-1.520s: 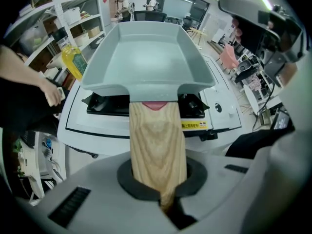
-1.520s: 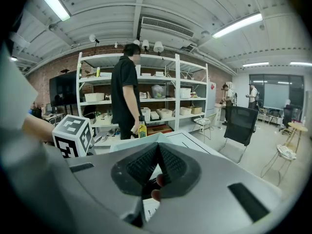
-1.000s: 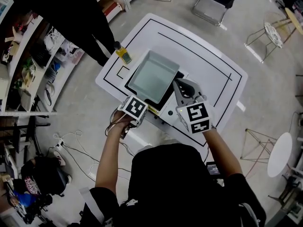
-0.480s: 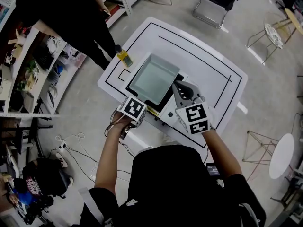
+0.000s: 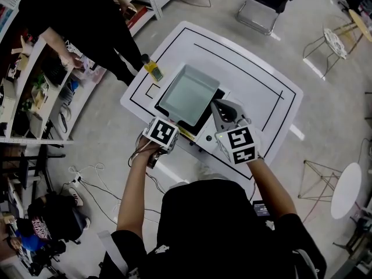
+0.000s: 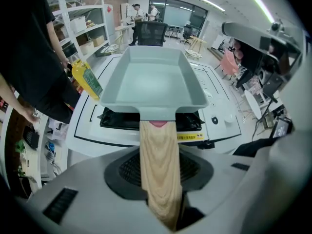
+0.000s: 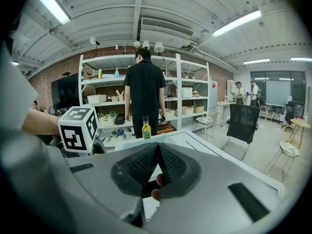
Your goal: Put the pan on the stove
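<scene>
Under the pan [image 6: 155,82], the stove [image 6: 116,121] carries a yellow label [image 6: 191,137], print illegible.

Bright, even light comes to you from long ceiling lamps [image 7: 243,21], at the top of your right gripper view. The white surface [image 5: 256,80] is bright, without strong glare; shadows are soft. Both gripper views bend at the edges and darken in the corners. The pan [image 6: 153,82] is sharp; its handle [image 6: 158,179], near the lens, is slightly blurred.
</scene>
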A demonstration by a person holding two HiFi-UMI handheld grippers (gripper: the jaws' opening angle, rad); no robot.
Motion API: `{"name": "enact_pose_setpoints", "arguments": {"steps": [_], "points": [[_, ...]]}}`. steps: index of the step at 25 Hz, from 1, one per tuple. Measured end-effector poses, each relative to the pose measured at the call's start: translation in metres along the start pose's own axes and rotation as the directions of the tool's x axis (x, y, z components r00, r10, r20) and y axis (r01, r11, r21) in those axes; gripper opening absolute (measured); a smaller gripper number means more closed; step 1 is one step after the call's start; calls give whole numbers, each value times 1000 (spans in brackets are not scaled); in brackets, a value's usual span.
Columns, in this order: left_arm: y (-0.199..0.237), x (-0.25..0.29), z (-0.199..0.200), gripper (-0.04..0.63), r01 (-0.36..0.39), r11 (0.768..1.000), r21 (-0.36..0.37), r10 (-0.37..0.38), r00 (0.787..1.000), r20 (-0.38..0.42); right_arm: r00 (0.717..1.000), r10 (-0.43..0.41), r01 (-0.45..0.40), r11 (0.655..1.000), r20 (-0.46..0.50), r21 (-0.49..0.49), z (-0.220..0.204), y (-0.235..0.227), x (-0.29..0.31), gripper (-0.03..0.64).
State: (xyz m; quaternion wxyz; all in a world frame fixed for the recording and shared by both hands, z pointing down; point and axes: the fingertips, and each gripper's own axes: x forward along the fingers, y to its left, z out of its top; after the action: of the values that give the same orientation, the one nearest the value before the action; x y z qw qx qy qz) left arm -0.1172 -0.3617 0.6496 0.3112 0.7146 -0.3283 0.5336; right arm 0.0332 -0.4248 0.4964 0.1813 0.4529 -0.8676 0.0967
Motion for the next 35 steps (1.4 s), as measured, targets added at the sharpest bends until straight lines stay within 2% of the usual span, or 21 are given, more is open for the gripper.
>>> {"name": "enact_pose_setpoints", "arguments": {"steps": [4, 9, 12, 15, 21, 25, 29, 32, 35], "points": [[-8, 0, -7, 140, 33, 999, -10, -32, 999, 18, 1000, -4, 4, 1000, 4, -3, 3, 3, -6, 2], [-6, -18, -6, 150, -13, 1000, 12, 12, 997, 82, 1000, -16, 16, 1000, 7, -24, 6, 12, -13, 2], [-4, -36, -3, 153, -54, 998, 25, 49, 988, 148, 999, -28, 29, 999, 22, -27, 10, 17, -19, 2], [-6, -54, 1, 153, -64, 998, 11, 59, 969, 242, 999, -39, 40, 999, 27, -33, 12, 26, -26, 2], [-18, -115, 7, 153, -86, 996, -14, 83, 892, 445, 997, -57, 60, 997, 58, -57, 20, 54, -49, 2], [-27, -152, -5, 144, -118, 993, -31, 115, 821, 559, 995, -54, 59, 997, 79, -59, 26, 79, -63, 2], [-37, -184, -27, 83, -118, 990, -72, 137, 755, 642, 993, -53, 60, 995, 102, -75, 31, 106, -83, 2], [-45, -201, -48, 55, -118, 987, -105, 158, 717, 680, 992, -49, 59, 994, 115, -93, 32, 127, -98, 2], [-51, -215, -76, 43, -107, 988, -107, 151, 699, 699, 991, -47, 60, 993, 121, -103, 31, 152, -111, 2]]}}
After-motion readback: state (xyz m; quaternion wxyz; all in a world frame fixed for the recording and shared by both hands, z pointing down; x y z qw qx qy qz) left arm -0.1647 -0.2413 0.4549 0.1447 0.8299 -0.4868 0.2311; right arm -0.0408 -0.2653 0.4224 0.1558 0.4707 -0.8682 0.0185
